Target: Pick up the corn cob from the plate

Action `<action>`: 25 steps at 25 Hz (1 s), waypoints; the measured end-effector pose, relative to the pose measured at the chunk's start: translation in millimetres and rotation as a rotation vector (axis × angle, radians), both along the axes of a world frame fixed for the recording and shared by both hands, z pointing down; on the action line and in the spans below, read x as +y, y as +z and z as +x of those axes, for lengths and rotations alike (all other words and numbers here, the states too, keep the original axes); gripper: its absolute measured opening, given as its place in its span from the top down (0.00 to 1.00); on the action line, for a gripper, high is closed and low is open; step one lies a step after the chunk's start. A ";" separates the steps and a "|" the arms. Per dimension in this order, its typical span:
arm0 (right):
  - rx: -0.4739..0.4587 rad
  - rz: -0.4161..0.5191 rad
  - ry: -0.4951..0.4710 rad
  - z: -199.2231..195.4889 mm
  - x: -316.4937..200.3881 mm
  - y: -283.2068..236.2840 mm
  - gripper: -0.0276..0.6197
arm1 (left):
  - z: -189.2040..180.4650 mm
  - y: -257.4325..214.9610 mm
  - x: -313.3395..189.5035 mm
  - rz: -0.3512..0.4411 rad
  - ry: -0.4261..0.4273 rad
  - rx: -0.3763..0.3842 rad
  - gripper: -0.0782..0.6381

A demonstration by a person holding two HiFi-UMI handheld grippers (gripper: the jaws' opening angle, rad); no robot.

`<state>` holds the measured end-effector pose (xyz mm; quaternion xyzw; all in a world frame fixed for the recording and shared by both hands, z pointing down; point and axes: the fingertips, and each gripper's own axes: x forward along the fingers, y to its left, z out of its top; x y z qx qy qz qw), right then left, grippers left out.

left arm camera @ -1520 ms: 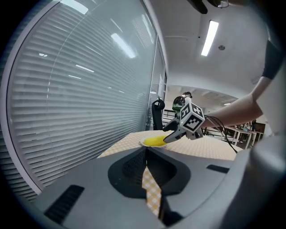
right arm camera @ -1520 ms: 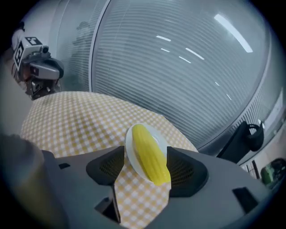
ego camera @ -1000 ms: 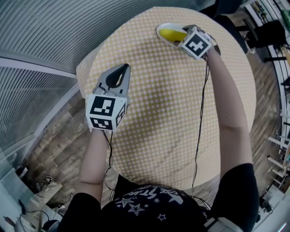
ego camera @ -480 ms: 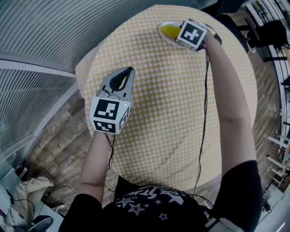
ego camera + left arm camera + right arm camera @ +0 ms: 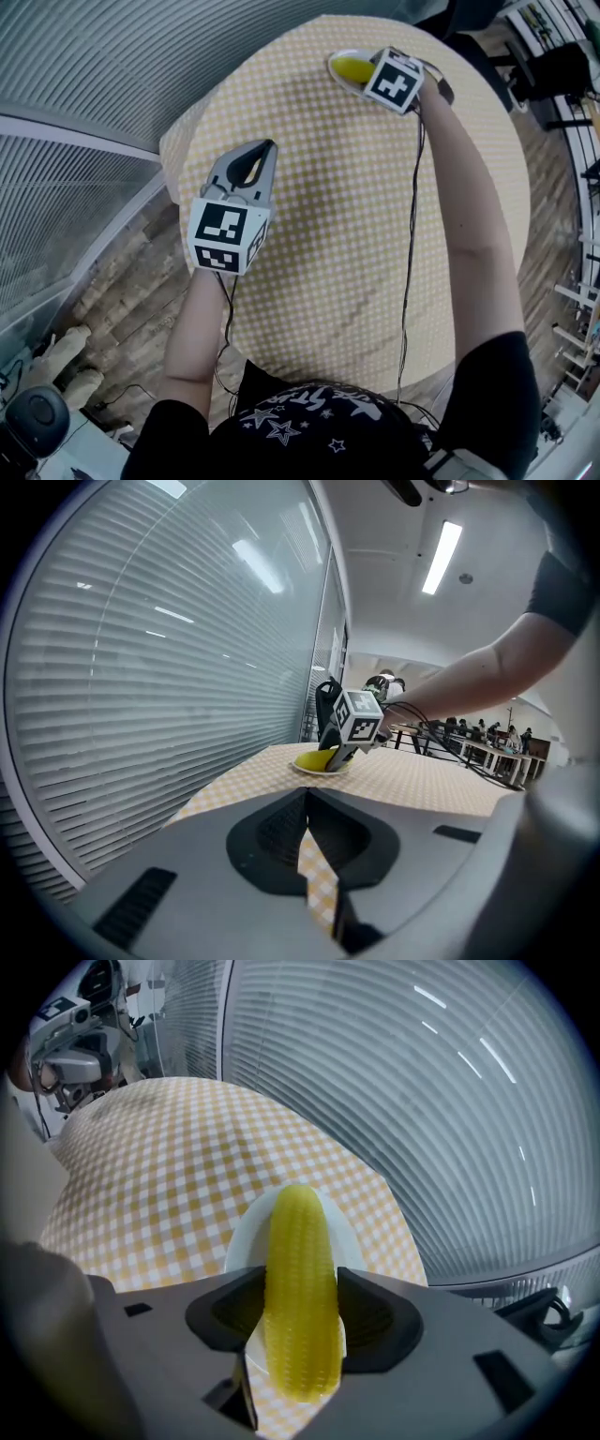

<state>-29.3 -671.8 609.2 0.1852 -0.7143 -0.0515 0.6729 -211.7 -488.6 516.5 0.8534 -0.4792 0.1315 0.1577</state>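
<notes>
A yellow corn cob (image 5: 300,1288) lies lengthwise on a small white plate (image 5: 246,1237) at the far side of the round checked table (image 5: 356,234). My right gripper (image 5: 301,1283) points steeply down over it. Its jaws are closing with the cob between them, close against its sides; a firm press does not show. In the head view the marker cube of the right gripper (image 5: 370,75) covers part of the cob (image 5: 350,67) and plate (image 5: 335,71). My left gripper (image 5: 269,147) hovers over the table's near left, shut and empty, and faces the plate (image 5: 319,770).
Slatted blinds (image 5: 84,84) run close along the table's left side. Wooden floor (image 5: 122,291) shows below the table edge, with a black cable (image 5: 410,262) hanging from the right gripper. Desks and a chair (image 5: 562,66) stand beyond the table on the right.
The right gripper has shifted slightly toward the plate and rolled, so its cube now covers more of the corn cob. The left gripper has stayed in place.
</notes>
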 end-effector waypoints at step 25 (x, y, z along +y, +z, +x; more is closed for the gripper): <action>-0.599 0.474 0.003 8.4 166.8 -226.7 0.58 | 32.7 -128.0 120.2 0.175 0.034 -0.072 0.88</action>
